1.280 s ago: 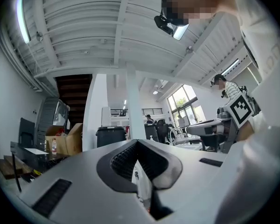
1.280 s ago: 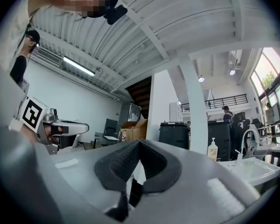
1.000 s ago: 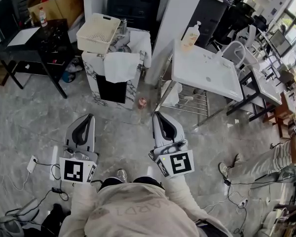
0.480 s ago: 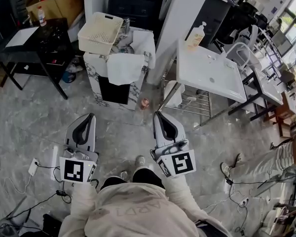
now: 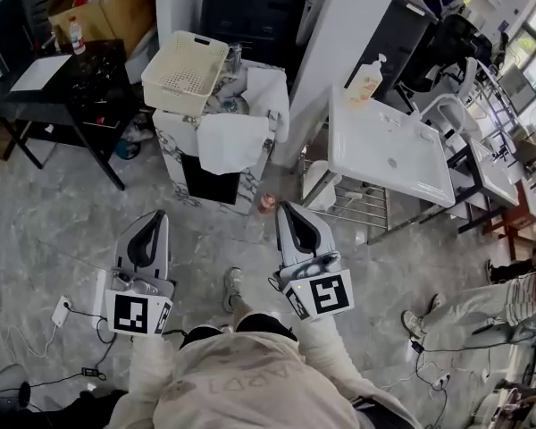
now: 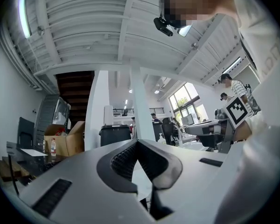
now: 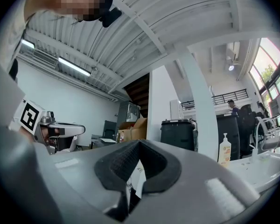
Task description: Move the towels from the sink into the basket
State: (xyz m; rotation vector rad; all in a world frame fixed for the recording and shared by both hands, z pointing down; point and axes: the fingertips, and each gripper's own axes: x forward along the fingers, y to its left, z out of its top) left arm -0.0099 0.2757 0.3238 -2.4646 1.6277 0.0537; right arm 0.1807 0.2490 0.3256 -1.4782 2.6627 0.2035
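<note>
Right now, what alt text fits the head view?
A person holds the left gripper and right gripper, both shut and empty, above a grey floor, facing a marbled cabinet with a cream basket on top and white towels draped over it. A white washbasin with a soap bottle stands to the right.

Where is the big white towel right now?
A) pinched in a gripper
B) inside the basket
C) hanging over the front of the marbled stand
C: the white towel drapes down the front of the marbled stand, next to the cream basket.
</note>
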